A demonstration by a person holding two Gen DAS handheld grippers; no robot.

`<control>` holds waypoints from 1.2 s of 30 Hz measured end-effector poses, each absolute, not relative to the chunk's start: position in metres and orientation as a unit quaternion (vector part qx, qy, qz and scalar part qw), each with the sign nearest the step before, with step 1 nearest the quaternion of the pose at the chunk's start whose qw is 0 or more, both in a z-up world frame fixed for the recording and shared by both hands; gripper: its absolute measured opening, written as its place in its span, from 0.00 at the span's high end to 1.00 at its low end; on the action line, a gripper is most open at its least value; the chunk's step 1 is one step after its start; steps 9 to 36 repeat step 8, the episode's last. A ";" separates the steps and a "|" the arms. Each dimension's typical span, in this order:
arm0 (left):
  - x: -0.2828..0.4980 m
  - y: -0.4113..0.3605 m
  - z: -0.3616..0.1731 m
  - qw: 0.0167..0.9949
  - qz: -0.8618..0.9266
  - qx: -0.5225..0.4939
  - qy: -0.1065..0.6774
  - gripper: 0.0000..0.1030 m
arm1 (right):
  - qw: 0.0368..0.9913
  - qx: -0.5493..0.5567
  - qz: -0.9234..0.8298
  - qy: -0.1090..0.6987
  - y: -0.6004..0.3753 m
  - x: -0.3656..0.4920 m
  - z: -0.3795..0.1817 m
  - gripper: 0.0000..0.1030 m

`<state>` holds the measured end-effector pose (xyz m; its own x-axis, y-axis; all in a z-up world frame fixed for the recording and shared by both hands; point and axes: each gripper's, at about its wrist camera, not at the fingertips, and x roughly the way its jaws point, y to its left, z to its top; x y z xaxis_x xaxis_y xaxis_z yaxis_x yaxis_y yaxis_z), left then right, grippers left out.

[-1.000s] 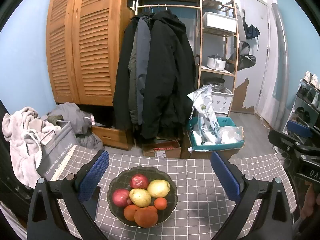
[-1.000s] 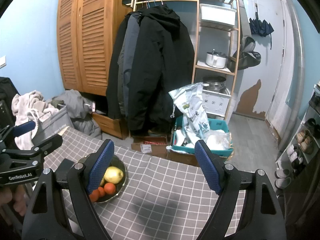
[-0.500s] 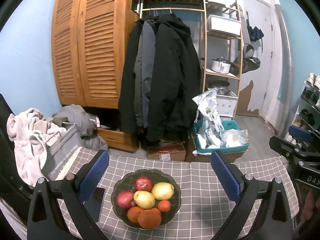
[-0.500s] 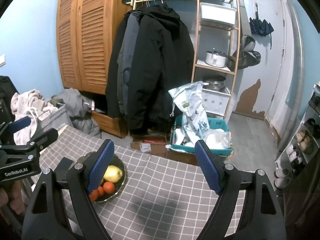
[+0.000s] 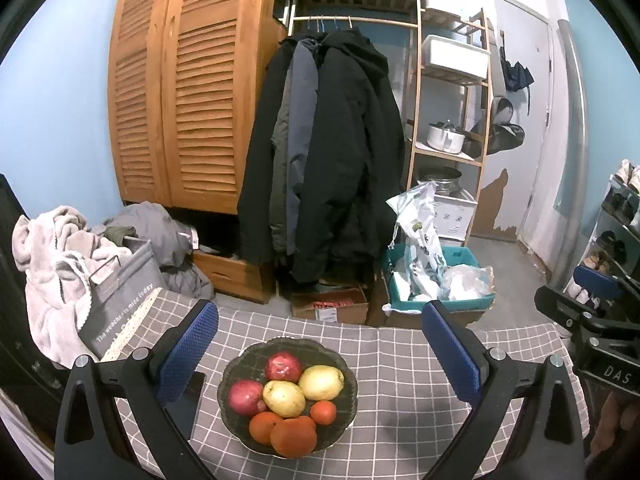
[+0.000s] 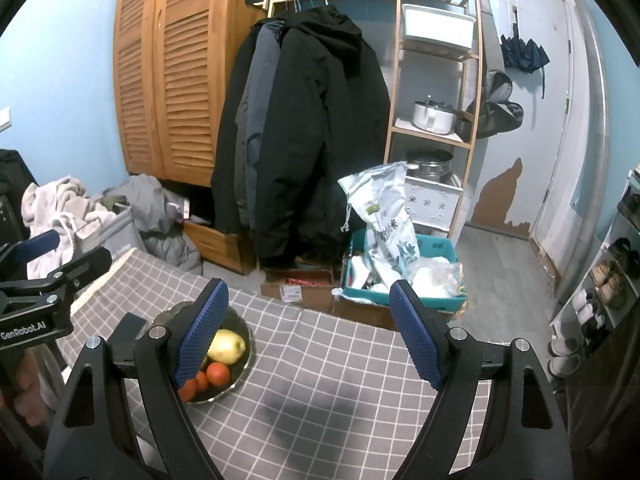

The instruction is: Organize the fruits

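Note:
A dark glass bowl stands on the grey checked tablecloth. It holds two red apples, two yellow fruits and three oranges. My left gripper hovers just short of the bowl, open and empty, with a blue pad on either side of it. My right gripper is open and empty too, over bare cloth to the right of the bowl. Its left finger hides most of the fruit, leaving a yellow fruit and oranges showing.
A dark flat object lies left of the bowl. The table's far edge drops to a floor with a cardboard box and a teal crate. Coats, a laundry bag and a shelf stand behind.
The left wrist view has levelled out slightly. Both grippers stay open in place, and the fruit has not moved.

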<state>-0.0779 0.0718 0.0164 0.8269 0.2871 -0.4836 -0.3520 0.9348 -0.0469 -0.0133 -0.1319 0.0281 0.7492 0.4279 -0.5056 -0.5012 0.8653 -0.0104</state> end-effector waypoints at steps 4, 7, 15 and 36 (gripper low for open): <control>-0.079 0.070 0.016 0.954 0.165 -0.067 0.240 0.01 | 0.932 -0.073 0.250 0.252 -0.132 -0.013 0.028 0.21; -0.079 0.071 0.016 0.954 0.165 -0.067 0.239 0.01 | 0.932 -0.073 0.250 0.252 -0.132 -0.013 0.028 0.21; -0.080 0.070 0.016 0.954 0.167 -0.066 0.239 0.01 | 0.932 -0.073 0.250 0.252 -0.132 -0.013 0.028 0.21; -0.080 0.070 0.016 0.954 0.167 -0.066 0.239 0.01 | 0.932 -0.073 0.250 0.252 -0.132 -0.013 0.028 0.21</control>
